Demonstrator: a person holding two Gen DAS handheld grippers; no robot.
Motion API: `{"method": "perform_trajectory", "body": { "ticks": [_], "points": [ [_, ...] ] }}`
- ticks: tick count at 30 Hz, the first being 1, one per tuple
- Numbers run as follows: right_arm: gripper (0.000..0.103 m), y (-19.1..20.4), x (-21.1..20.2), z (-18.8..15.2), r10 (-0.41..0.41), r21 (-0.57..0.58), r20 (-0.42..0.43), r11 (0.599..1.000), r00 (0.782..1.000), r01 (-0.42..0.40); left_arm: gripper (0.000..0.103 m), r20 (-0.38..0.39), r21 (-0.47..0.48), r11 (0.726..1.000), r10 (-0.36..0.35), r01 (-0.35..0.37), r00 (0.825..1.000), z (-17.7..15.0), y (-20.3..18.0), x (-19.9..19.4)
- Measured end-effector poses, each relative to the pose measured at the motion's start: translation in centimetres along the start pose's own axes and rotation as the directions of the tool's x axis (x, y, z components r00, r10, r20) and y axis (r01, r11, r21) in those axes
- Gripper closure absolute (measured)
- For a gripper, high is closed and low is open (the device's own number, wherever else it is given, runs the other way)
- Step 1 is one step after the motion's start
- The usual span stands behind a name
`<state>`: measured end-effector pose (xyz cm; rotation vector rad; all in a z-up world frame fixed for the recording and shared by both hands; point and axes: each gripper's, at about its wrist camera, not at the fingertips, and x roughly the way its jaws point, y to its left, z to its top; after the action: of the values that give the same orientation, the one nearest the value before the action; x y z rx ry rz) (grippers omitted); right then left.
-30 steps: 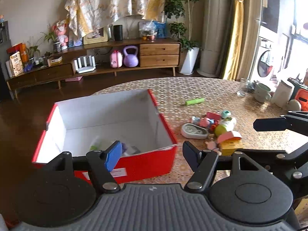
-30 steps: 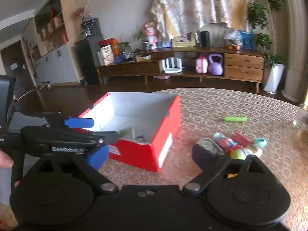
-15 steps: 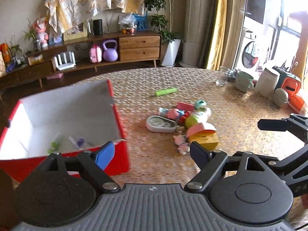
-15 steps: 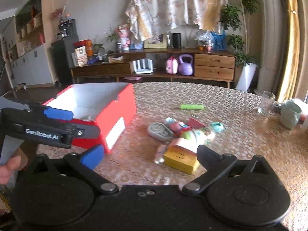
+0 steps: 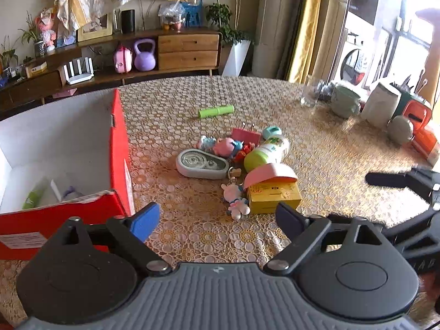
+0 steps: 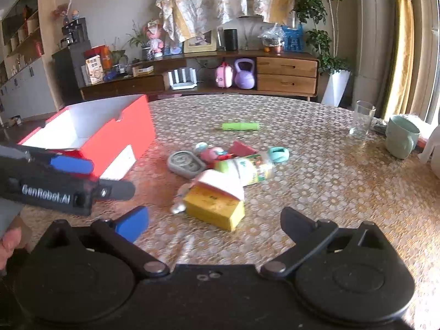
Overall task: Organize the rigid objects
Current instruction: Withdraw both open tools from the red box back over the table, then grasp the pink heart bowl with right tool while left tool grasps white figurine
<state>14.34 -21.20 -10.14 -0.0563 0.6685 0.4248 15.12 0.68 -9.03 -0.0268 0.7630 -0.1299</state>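
Note:
A pile of small objects lies mid-table: a yellow box (image 5: 273, 195) with a pink lid, a green-capped bottle (image 5: 265, 152), a grey oval case (image 5: 202, 164), a bunny keychain (image 5: 235, 199), pink toys (image 5: 224, 146) and a red block (image 5: 245, 135). A green tube (image 5: 216, 110) lies apart, farther back. The red box (image 5: 121, 148) with white inside stands at left and holds a few items. My left gripper (image 5: 217, 220) is open and empty, just short of the pile. My right gripper (image 6: 214, 224) is open and empty, close to the yellow box (image 6: 214, 206).
A glass (image 6: 361, 119), a green mug (image 6: 401, 137), a white jug (image 5: 381, 104) and an orange item (image 5: 419, 118) stand at the table's right edge. The left gripper shows at the left of the right wrist view (image 6: 82, 181). A sideboard stands beyond the table.
Both grippers have swung right, away from the red box and toward the pile of objects. Both stay open and empty.

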Motion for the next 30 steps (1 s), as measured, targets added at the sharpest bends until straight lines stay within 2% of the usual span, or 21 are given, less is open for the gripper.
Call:
{"method": "perform_trajectory", "body": {
  "ticks": [5,8,20,30],
  "points": [
    [0.002,-2.6,1.1,0.9,-0.021,0.049,-0.010,0.999,1.000,0.022,0.009,-0.031,0.009,1.000,0.001,0.000,1.000,-0.5,-0.6,2.3],
    [0.002,-3.6,1.8,1.7,0.003,0.104,-0.017,0.995,1.000,-0.001,0.009,-0.036,0.020,1.000,0.020,-0.019,0.999,-1.0,-1.2,3.5],
    [0.006,-1.6,7.4,3.6,0.038,0.171,-0.105,0.985,0.994,-0.019,0.009,-0.025,0.031,0.998,0.057,-0.056,0.998,-1.7,-1.9,7.5],
    [0.013,-0.6,10.9,3.4,0.023,0.233,-0.197,0.972,0.980,0.024,0.010,-0.029,0.020,0.997,0.069,-0.068,0.997,-1.8,-1.2,9.0]
  ]
}}
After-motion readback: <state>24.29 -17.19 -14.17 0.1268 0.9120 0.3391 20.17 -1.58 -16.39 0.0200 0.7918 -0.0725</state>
